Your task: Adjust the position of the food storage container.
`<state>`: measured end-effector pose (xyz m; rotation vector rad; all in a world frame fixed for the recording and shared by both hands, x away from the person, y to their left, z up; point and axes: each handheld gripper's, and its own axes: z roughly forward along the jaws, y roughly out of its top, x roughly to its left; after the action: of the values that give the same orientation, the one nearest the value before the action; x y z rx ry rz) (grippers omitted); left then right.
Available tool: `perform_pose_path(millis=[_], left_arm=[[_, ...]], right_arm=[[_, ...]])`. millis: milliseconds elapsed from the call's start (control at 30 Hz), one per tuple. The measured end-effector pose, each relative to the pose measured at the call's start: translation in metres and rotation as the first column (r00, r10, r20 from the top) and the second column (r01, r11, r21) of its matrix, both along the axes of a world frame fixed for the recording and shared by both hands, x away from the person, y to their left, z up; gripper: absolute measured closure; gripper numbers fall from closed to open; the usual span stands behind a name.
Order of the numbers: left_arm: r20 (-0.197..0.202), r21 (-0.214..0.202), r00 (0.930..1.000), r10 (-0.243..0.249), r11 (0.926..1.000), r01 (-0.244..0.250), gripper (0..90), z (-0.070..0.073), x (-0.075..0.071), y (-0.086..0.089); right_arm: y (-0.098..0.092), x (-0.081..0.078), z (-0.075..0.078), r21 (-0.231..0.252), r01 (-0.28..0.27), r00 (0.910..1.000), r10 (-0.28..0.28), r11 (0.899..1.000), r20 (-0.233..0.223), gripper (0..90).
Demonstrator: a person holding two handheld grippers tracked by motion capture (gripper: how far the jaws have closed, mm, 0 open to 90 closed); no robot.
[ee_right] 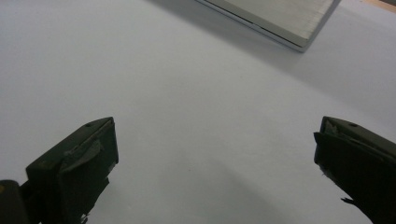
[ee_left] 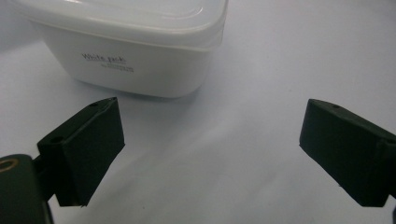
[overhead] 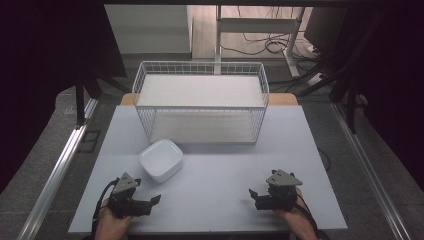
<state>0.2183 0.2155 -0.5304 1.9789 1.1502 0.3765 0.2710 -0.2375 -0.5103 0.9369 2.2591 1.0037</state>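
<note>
White plastic, one lidded container [overhead: 160,159], sits on the pale table [overhead: 225,200] at about eleven o'clock from centre, just in front of the single wire basket [overhead: 200,100]; two grippers rest near the front edge, well apart; the left gripper [overhead: 152,200] lies near the container, at its seven o'clock, jaws spread wide and empty; the right gripper [overhead: 252,193] likewise gapes, gripping nothing; its own view catches the basket's base corner [ee_right: 285,21]; the left gripper view reads faint lettering on the container's wall [ee_left: 135,65].
</note>
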Motion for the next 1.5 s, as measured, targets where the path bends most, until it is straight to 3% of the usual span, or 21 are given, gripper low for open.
perform_pose_path(millis=[100,267,400,600,700,733,833,900,1167,1233,1400,1500], left_arm=[[0.012,-0.004,0.9999,-0.004,1.0000,0.004,7.3,-0.001,0.000,0.000],[0.030,-0.010,0.9995,0.010,0.9999,-0.009,6.7,-0.001,0.001,0.005],[0.024,-0.053,0.9997,0.006,0.9986,-0.005,5.1,-0.001,0.002,0.009],[0.008,-0.026,1.0000,0.003,0.9997,-0.003,3.8,0.000,0.001,0.012],[0.017,-0.040,0.9998,-0.013,0.9991,0.014,2.8,0.001,0.001,0.016],[0.028,-0.056,0.9996,-0.003,0.9984,0.004,3.2,0.004,0.001,0.020],[0.031,-0.037,0.9994,0.017,0.9992,-0.016,6.0,0.005,0.003,0.023],[0.021,-0.022,0.9987,0.047,0.9987,-0.047,8.9,0.004,0.007,0.030],[0.025,-0.076,0.9944,0.103,0.9920,-0.101,31.0,0.006,0.020,0.054],[0.014,-0.084,0.9898,0.142,0.9866,-0.140,37.2,0.004,0.029,0.067],[0.001,-0.071,0.9821,0.188,0.9797,-0.188,55.7,0.003,0.052,0.078],[0.002,-0.054,0.9823,0.187,0.9809,-0.187,69.0,0.002,0.062,0.078]], right_arm=[[0.002,-0.001,0.000,-0.028,0.000,1.0000,0.000,1.000,0.009,0.0],[0.004,-0.002,0.001,-0.034,0.000,1.0000,0.000,0.999,-0.002,0.0],[0.005,-0.001,0.001,-0.015,0.013,0.9999,-0.013,1.000,-0.010,0.0],[0.003,0.000,0.002,0.012,0.004,0.9992,-0.003,1.000,-0.041,0.0],[0.003,0.000,0.004,0.024,-0.011,0.9981,0.013,1.000,-0.061,0.0],[0.003,0.000,0.004,0.028,-0.013,0.9981,0.015,1.000,-0.061,0.0],[0.002,0.000,0.005,0.038,-0.013,0.9981,0.016,0.999,-0.059,0.0],[0.001,0.001,0.007,0.046,-0.016,0.9983,0.018,0.999,-0.056,0.0],[0.001,0.001,0.010,0.051,0.005,0.9984,-0.002,0.999,-0.057,1.0],[0.000,0.002,0.010,0.062,0.012,0.9981,-0.008,0.998,-0.061,1.9],[0.001,0.002,0.010,0.067,0.005,0.9978,0.000,0.998,-0.066,3.4],[0.003,0.002,0.010,0.065,0.000,0.9976,0.005,0.998,-0.070,3.9]])
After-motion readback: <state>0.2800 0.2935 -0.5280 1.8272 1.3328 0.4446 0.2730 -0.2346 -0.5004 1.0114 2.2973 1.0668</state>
